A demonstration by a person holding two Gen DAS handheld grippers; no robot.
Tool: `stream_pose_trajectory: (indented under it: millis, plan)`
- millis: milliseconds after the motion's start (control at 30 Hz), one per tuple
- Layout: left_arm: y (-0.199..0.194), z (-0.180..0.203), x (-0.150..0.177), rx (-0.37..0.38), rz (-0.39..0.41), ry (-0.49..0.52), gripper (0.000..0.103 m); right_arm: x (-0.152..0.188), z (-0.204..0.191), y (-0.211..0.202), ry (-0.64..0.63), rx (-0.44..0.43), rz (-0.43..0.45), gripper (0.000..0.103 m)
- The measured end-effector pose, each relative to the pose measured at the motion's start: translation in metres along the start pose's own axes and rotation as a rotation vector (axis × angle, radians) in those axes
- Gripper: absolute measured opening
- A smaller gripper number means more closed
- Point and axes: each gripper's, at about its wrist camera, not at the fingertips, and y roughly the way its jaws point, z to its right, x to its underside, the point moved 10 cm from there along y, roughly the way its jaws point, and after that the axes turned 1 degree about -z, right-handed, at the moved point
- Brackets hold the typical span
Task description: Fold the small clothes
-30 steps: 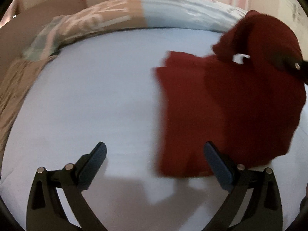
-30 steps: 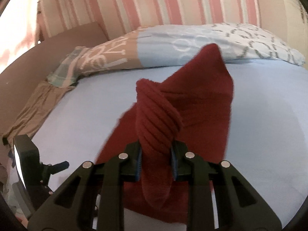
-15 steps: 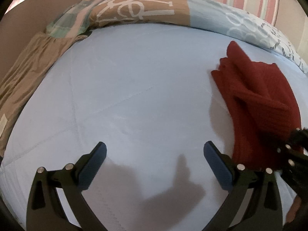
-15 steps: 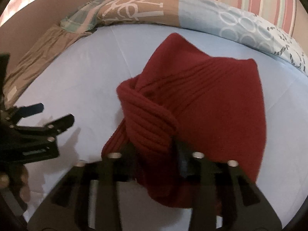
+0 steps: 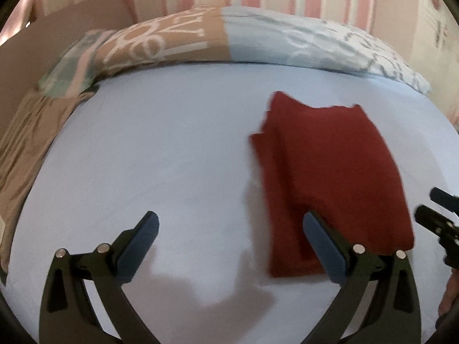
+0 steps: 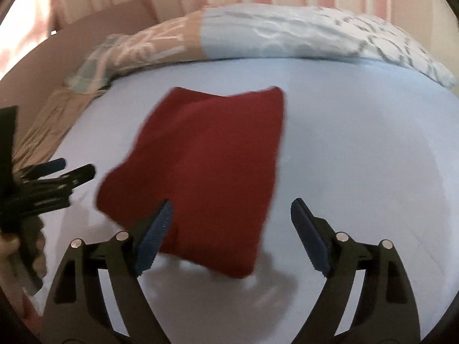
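Both tools are hanging empty over the bed (image 5: 178,149). We are seeing the left tool (image 5: 229,240) with its fingers spread wide, nothing between them, its right finger overlapping the near left corner of the red knit garment (image 5: 330,177) in the picture; whether it is touching the cloth we cannot tell. The right tool (image 6: 229,229) is likewise spread, its left finger in front of the garment's near edge, its right finger over bare sheet.

The garment is lying on the pale blue sheet as a folded, roughly rectangular bundle, right of centre in the left wrist view, well short of the patterned pillows (image 5: 258,37) at the far side. A narrower layer is showing along its left edge, so the stack is not quite squared.

We are judging this as the end of a fold: cloth laid down and let go. The next move is probably calling for either a tidy of that loose left edge, or a final fold, taking the near edge with both tools and carrying it to the far edge. Frames are blurred, so we are reading edges loosely.

Against a second ago: the right tool was then pinching a twisted bunch of the garment and holding it up off the bed; half a second ago it was lowering it. Now it is open and the cloth is flat. The left tool is staying spread throughout.
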Motion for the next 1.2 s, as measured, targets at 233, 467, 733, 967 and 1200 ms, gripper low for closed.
stream_pose_trajectory:
  millis: [233,467,733,967,1200]
  plan:
    - [0.031,0.030,0.012,-0.065,-0.058,0.119,0.101,0.004,0.002,0.009,-0.033,0.092,-0.002,0.083]
    - [0.065,0.004,0.041,-0.112,-0.132,0.172,0.102,0.025,0.013,0.021,0.001,0.121,-0.033,0.083]
    - [0.057,0.003,0.036,-0.052,-0.132,0.233,0.101,0.024,0.017,0.019,-0.012,0.129,-0.022,0.084]
    - [0.024,0.013,0.028,0.170,-0.132,0.218,0.101,0.020,0.030,0.011,0.043,0.107,-0.005,0.086]
    - [0.003,0.037,0.023,0.273,-0.082,0.171,0.101,0.022,0.032,0.014,0.093,0.072,-0.028,0.086]
